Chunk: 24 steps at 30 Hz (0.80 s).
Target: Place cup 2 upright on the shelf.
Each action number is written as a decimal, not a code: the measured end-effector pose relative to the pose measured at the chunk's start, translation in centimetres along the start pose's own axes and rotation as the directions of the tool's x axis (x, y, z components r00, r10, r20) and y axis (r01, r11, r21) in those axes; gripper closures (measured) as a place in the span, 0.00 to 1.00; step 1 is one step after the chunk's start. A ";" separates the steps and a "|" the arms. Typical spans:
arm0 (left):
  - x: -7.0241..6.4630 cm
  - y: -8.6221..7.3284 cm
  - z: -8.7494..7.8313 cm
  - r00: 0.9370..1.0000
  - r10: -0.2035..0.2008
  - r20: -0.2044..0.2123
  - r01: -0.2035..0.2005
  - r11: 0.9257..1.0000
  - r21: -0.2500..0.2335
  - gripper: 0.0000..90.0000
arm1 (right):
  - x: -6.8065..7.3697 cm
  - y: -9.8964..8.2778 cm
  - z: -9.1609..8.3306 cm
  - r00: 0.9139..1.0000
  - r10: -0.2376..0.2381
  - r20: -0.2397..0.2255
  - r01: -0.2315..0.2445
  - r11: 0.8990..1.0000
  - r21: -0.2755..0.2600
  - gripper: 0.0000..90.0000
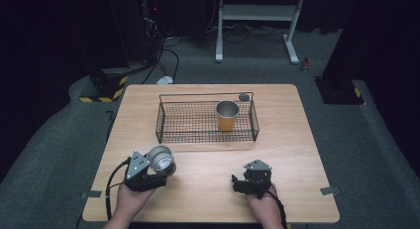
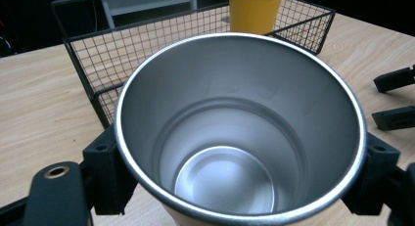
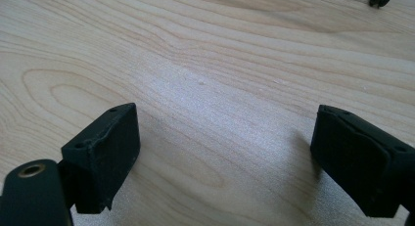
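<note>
Midway, my left gripper (image 1: 159, 168) pinches a steel cup (image 1: 161, 158) above the table (image 1: 208, 159), not yet beside the orange cup (image 1: 227, 116) already standing in the wire basket (image 1: 171, 122), while my right gripper (image 1: 241, 183) rests with jaws spread, empty.

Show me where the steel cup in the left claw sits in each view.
High view: steel cup lower left, tilted, clamped in the left claw.
Left gripper view: centre, open mouth facing the camera.
Right gripper view: wood table top and its own open jaws.
Shared landmark: wire basket, behind the cup in the left gripper view.
</note>
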<state>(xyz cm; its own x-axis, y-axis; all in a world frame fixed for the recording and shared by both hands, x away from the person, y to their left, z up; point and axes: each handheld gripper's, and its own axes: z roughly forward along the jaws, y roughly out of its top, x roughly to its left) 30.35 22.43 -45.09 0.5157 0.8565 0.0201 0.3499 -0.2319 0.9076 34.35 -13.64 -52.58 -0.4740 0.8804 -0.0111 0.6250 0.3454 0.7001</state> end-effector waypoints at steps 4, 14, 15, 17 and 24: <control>-0.1 0.4 0.3 1.000 0.001 0.004 -0.001 1.000 -0.003 0.21 | 0.0 0.0 0.0 1.000 0.000 0.000 0.000 1.000 0.000 0.12; -0.2 1.4 1.1 1.000 -0.016 0.005 0.016 1.000 -0.009 0.21 | 0.0 0.0 0.0 1.000 -0.001 -0.001 0.001 1.000 0.000 0.12; -0.2 1.5 1.2 1.000 -0.015 0.005 0.015 1.000 -0.008 0.21 | 0.0 0.0 0.0 1.000 -0.001 0.000 0.001 1.000 0.000 0.12; -0.2 1.8 1.4 1.000 -0.019 0.003 0.019 1.000 -0.011 0.21 | 0.0 0.0 0.0 1.000 -0.001 -0.001 0.001 1.000 0.000 0.12; 0.2 2.7 2.1 0.999 -0.047 -0.007 0.047 0.999 -0.014 0.21 | 0.0 0.0 0.0 1.000 -0.001 -0.001 0.001 1.000 0.000 0.12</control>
<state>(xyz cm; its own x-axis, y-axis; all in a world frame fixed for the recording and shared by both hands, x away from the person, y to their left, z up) 33.00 20.99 -43.55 0.4932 0.8697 -0.0199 0.3628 -0.1849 0.9133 34.34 -13.65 -52.58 -0.4751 0.8798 -0.0112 0.6244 0.3461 0.7003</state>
